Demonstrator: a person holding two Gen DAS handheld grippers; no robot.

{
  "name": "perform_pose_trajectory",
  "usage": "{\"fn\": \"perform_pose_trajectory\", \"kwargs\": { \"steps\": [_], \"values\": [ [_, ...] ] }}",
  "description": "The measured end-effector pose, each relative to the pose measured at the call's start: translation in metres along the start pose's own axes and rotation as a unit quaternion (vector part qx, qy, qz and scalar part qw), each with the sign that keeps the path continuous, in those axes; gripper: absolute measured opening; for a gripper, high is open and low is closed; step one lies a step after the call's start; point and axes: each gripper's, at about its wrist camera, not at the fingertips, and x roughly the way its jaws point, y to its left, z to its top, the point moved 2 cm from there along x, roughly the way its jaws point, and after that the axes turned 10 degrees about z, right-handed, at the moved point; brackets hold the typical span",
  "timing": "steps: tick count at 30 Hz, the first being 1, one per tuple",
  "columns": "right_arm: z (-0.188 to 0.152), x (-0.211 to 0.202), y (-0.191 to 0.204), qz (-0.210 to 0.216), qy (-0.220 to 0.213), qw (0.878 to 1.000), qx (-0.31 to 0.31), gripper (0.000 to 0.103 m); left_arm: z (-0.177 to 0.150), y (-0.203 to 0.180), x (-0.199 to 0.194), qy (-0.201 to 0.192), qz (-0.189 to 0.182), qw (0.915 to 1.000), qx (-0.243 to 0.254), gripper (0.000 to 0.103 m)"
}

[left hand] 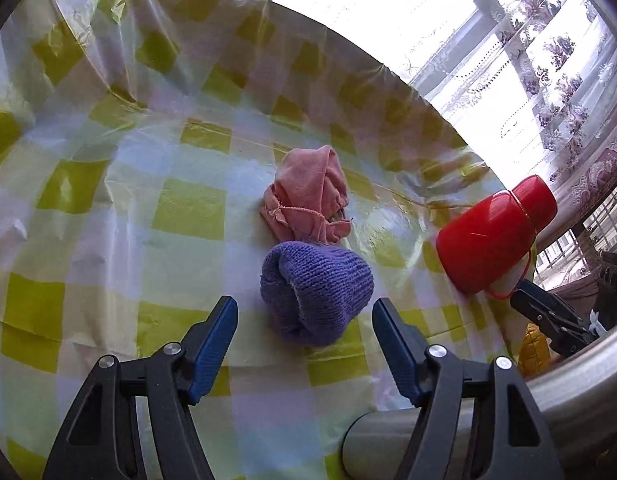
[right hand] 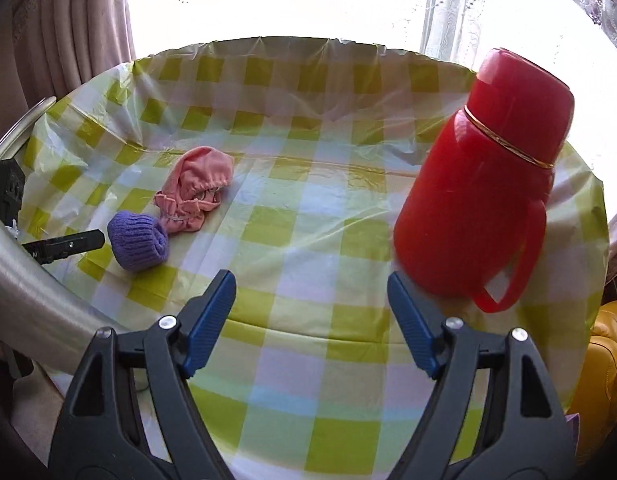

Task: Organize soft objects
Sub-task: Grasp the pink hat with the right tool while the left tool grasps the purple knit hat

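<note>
A purple knitted roll (left hand: 316, 296) lies on the checked tablecloth (left hand: 108, 240), touching a crumpled pink cloth (left hand: 308, 204) just behind it. My left gripper (left hand: 305, 306) is open, its blue pads on either side of the roll's near end without pressing it. From the right wrist view the purple roll (right hand: 138, 242) and pink cloth (right hand: 196, 194) sit far left, and one of the left gripper's fingers (right hand: 74, 245) points at the roll. My right gripper (right hand: 310, 280) stands open over bare cloth with nothing between its pads.
A tall red flask (right hand: 480, 200) with a handle stands just right of the right gripper, also seen as the red flask (left hand: 492, 236). A metal rail (right hand: 28, 292) curves round the table's near edge. A yellow cushioned seat (right hand: 604, 368) is at right. Curtains and a bright window lie behind.
</note>
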Motion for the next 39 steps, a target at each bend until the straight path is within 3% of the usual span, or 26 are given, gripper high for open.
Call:
{"fn": "perform_pose_trajectory", "kwargs": {
  "steps": [9, 16, 20, 25, 29, 30, 31, 33, 34, 39],
  "values": [
    [0.062, 0.097, 0.043, 0.093, 0.032, 0.995, -0.011, 0.085, 0.010, -0.001, 0.038, 0.018, -0.054, 0.9984, -0.004, 0.061],
    [0.083, 0.156, 0.074, 0.137, 0.066, 0.988, -0.017, 0.086, 0.006, -0.006, 0.047, 0.032, -0.090, 0.9955, 0.003, 0.051],
    [0.087, 0.182, 0.087, 0.153, 0.087, 0.984, -0.020, 0.087, 0.004, -0.005, 0.041, 0.020, -0.090, 0.9957, 0.006, 0.044],
    [0.091, 0.212, 0.100, 0.152, 0.108, 0.982, -0.027, 0.087, 0.001, 0.010, 0.024, -0.004, -0.053, 0.9986, -0.007, 0.044],
    [0.087, 0.227, 0.111, 0.142, 0.115, 0.982, -0.044, 0.085, -0.003, 0.027, 0.004, -0.030, 0.010, 0.9993, -0.018, 0.044],
    [0.086, 0.229, 0.113, 0.138, 0.114, 0.983, -0.046, 0.081, -0.004, 0.031, -0.002, -0.036, 0.031, 0.9986, -0.021, 0.044],
    [0.084, 0.230, 0.115, 0.140, 0.115, 0.982, -0.048, 0.068, -0.006, 0.034, -0.007, -0.041, 0.051, 0.9976, -0.023, 0.044],
    [0.080, 0.228, 0.119, 0.143, 0.111, 0.982, -0.057, 0.055, -0.009, 0.039, -0.019, -0.052, 0.095, 0.9938, -0.024, 0.044],
    [0.078, 0.225, 0.120, 0.146, 0.108, 0.982, -0.060, 0.043, -0.011, 0.040, -0.024, -0.057, 0.115, 0.9915, -0.024, 0.044],
    [0.065, 0.202, 0.104, 0.120, 0.084, 0.988, -0.045, 0.032, -0.026, 0.049, -0.048, -0.069, 0.180, 0.9809, -0.028, 0.044]
  ]
}}
